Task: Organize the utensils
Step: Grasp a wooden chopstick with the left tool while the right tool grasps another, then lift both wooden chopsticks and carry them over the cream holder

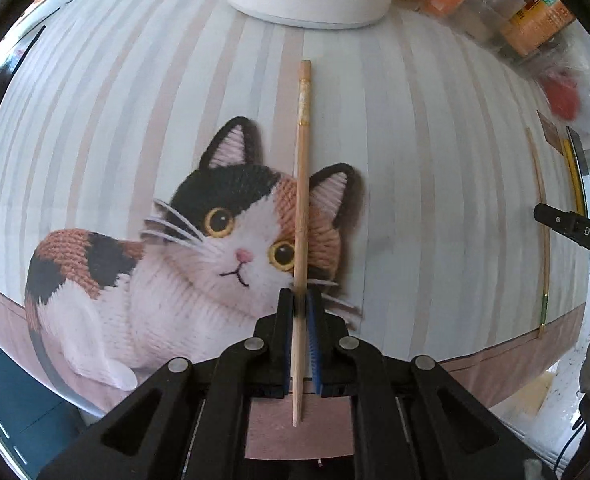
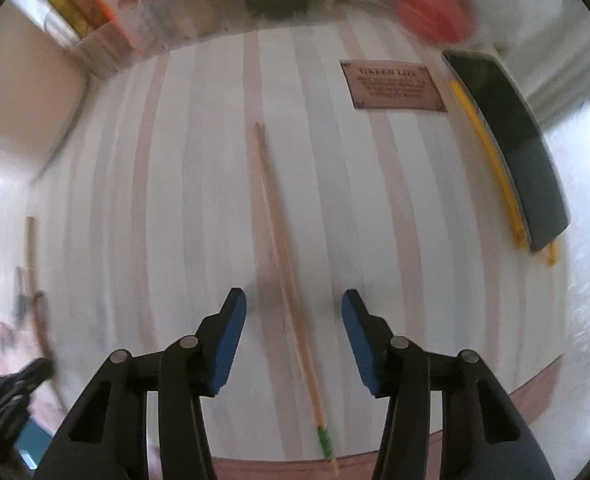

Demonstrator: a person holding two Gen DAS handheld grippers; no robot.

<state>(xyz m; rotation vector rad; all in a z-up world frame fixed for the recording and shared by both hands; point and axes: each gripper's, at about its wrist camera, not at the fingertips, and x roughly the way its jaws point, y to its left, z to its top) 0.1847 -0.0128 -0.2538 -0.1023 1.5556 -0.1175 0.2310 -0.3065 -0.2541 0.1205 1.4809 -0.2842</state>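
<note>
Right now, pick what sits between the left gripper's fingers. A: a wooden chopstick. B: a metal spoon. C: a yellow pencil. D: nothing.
A: in the left wrist view the left gripper has its fingers closed on a wooden chopstick lying over the cat picture.

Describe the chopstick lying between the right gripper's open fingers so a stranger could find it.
Start at the striped tablecloth. Below its brown printed label, a thin, pale wooden chopstick lies between the right gripper's blue pads, untouched. Only it has a green band near its end.
</note>
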